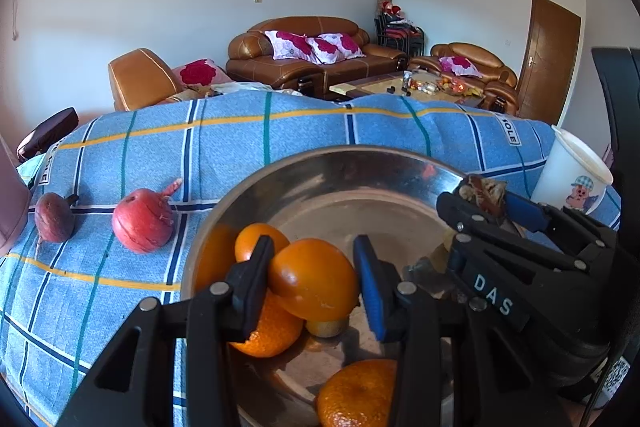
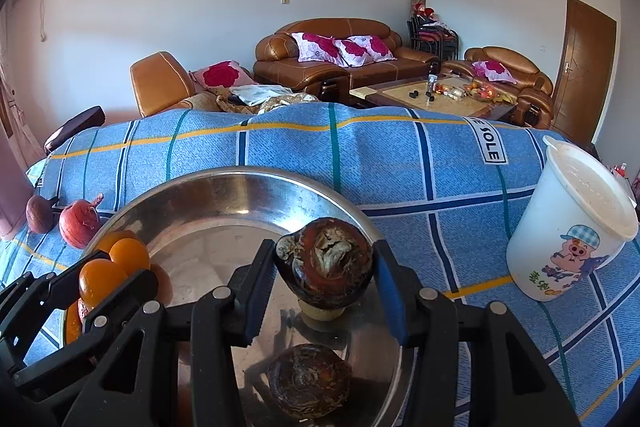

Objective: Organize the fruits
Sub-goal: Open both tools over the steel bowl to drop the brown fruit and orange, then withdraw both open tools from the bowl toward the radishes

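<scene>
A steel bowl (image 1: 320,163) sits on a blue checked cloth and holds several oranges. My left gripper (image 1: 314,283) is over the bowl with an orange (image 1: 316,279) between its fingers; the left finger touches it, a small gap shows at the right pad. My right gripper (image 2: 324,275) is shut on a dark brown round fruit (image 2: 326,263) above the bowl (image 2: 224,187); it also shows in the left wrist view (image 1: 484,195). A second brown fruit (image 2: 308,383) lies in the bowl. A red fruit (image 1: 142,219) and a dark purple one (image 1: 54,217) lie on the cloth to the left.
A white plastic cup (image 2: 572,227) with a cartoon pig stands on the cloth at the right. Brown leather sofas (image 2: 340,55) and a coffee table (image 2: 436,91) stand beyond the cloth. A door (image 2: 584,63) is at the far right.
</scene>
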A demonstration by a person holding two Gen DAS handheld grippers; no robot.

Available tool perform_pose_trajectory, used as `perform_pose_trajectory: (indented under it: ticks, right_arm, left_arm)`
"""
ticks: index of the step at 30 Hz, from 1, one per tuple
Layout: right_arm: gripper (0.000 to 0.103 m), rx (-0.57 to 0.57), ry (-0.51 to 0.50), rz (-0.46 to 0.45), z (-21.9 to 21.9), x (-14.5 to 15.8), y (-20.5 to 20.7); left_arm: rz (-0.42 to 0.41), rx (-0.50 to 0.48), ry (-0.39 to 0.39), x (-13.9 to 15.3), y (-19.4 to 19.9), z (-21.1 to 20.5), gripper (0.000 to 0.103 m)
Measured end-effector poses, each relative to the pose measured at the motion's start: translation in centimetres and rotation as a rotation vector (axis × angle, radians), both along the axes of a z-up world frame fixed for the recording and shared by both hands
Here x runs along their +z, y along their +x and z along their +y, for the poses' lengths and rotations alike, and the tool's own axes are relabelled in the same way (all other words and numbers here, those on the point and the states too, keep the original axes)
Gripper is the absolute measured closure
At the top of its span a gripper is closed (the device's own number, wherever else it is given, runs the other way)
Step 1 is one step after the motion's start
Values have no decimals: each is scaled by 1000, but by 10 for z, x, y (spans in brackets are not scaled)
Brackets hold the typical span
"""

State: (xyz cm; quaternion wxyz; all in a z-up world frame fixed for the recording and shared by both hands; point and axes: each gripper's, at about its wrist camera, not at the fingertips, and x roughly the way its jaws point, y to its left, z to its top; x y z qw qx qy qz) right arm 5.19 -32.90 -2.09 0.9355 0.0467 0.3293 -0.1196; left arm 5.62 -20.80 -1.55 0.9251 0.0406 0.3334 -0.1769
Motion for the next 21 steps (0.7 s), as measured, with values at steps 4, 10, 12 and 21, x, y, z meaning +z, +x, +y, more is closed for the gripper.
perform_pose_trajectory:
  ticks: [4, 10, 12, 21]
  right_arm:
    - [52, 25, 9, -13, 1, 1, -2]
    - [52, 63, 74, -27, -8, 1, -7]
    - [52, 71, 86, -29, -7, 1, -6]
    - [49, 68, 269, -101, -27, 1, -14]
  left_arm:
    - [8, 1, -25, 0, 3, 4, 60]
    - [-2, 5, -24, 1, 2, 6, 61]
    - [-8, 8, -26, 2, 0, 7, 60]
    - [-71, 48, -77, 12, -8, 22, 15]
